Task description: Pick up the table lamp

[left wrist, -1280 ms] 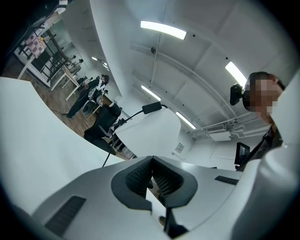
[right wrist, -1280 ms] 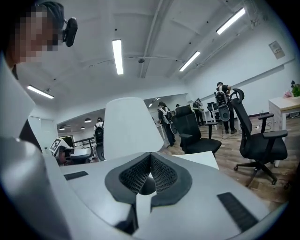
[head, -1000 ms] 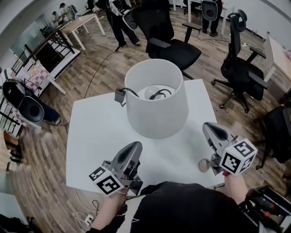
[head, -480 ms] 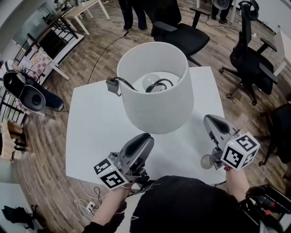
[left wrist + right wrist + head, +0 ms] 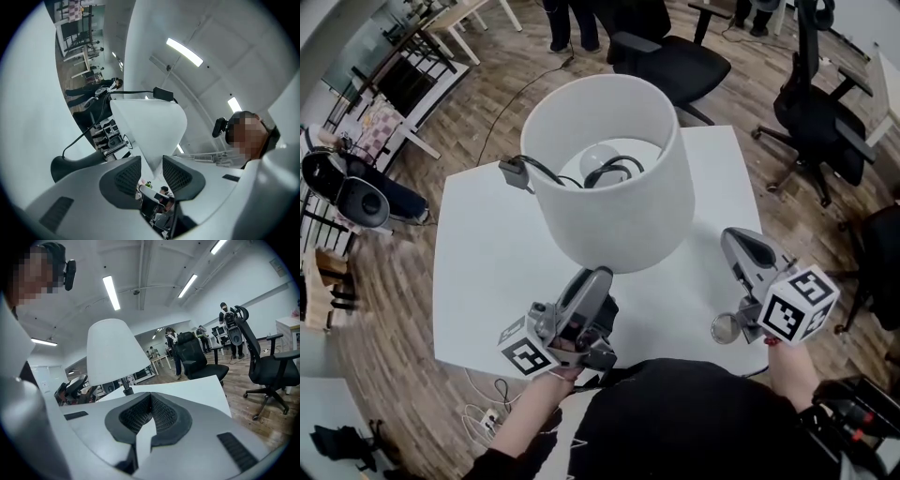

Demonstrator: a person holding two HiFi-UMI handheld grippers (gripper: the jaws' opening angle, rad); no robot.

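White lamp (image 5: pixel 619 202) rim, perhaps untouched, between left tool's (image 5: pixel 151 171) just-opened jaws

top (image 5: pixel 675 422): black | left gripper (image 5: pixel 598 276), right gripper (image 5: pixel 731 236): grey | cubes (image 5: pixel 525 357) (image 5: pixel 797 306): black-white markers

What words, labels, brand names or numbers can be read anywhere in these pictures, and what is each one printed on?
No readable text: no word, number or brand name shows in any view.
The white drum-shaped fabric lamp shade: plain, no label in view.
The white square table: no print.
Black square patterns on the left white cube and the right white cube: no letters or digits.
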